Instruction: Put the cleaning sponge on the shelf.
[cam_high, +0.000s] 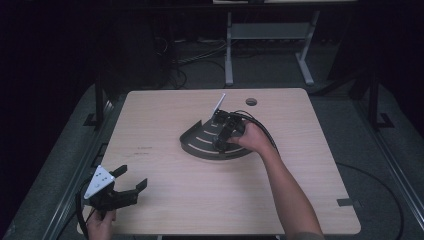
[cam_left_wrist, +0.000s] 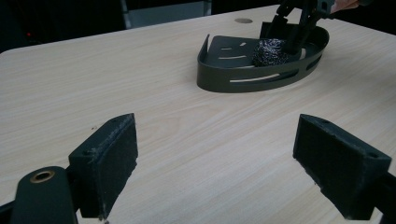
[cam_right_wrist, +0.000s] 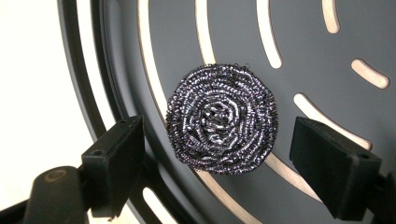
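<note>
The steel-wool scouring pad (cam_right_wrist: 221, 119) lies flat on the floor of the dark slotted corner caddy (cam_high: 196, 145) directly below the right gripper (cam_right_wrist: 219, 168), centred between its parted jaws untouched, while the left gripper (cam_high: 131, 186), jaws also apart, hangs over the tabletop's (cam_high: 210, 195) near-left corner, well away.

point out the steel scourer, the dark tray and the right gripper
steel scourer (cam_right_wrist: 222, 119), right gripper view, centre of its coil
dark tray (cam_left_wrist: 243, 83), left gripper view, front wall
right gripper (cam_right_wrist: 217, 170), right gripper view, midway between its tips
</note>
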